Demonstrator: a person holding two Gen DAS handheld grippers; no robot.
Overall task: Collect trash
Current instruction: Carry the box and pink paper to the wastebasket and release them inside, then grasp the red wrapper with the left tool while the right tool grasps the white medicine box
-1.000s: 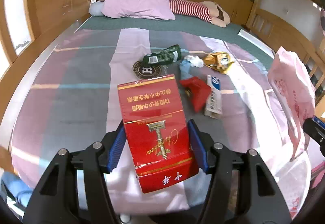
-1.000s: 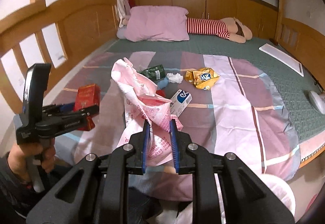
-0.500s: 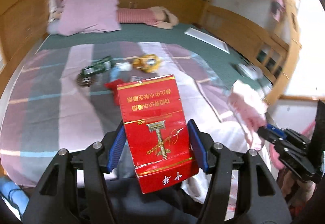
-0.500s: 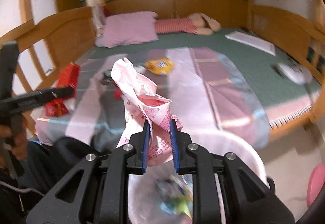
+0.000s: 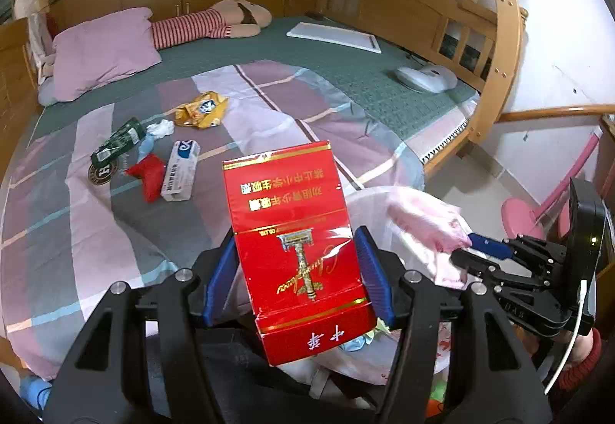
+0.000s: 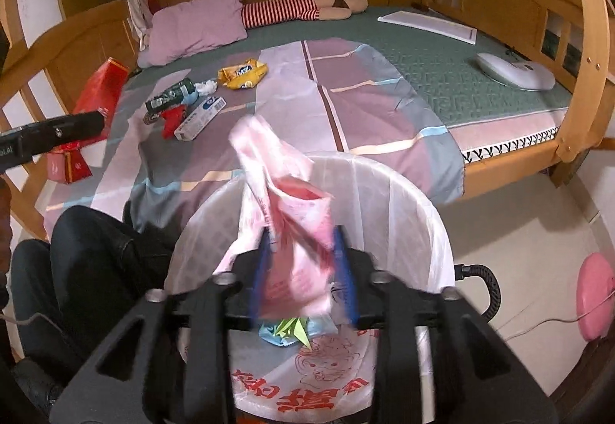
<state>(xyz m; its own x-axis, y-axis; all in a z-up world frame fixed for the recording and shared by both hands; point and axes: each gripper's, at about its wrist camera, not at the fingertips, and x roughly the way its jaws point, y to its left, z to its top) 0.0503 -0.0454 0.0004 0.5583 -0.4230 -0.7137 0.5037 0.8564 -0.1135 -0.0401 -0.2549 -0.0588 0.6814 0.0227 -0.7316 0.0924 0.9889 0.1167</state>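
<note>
The crumpled pink plastic bag (image 6: 292, 228) hangs blurred between the right gripper (image 6: 303, 281) pads as the jaws are opening, over the white-lined round trash bin (image 6: 399, 208) beside the bed. Only the left wrist view shows the flat red cardboard carton (image 5: 296, 251) face-on — clamped by the left gripper (image 5: 296, 278). Whether the pads touch the bag is unclear.

On the red cardboard cigarette carton (image 5: 296, 251), gold Chinese characters are printed upside down, with "中华" in white on its near flap — the smaller gold script is not legible. A large "H" is shown on the round dark coaster (image 5: 103, 170). Red characters are printed on the white bin liner (image 6: 307, 385), inverted.
</note>
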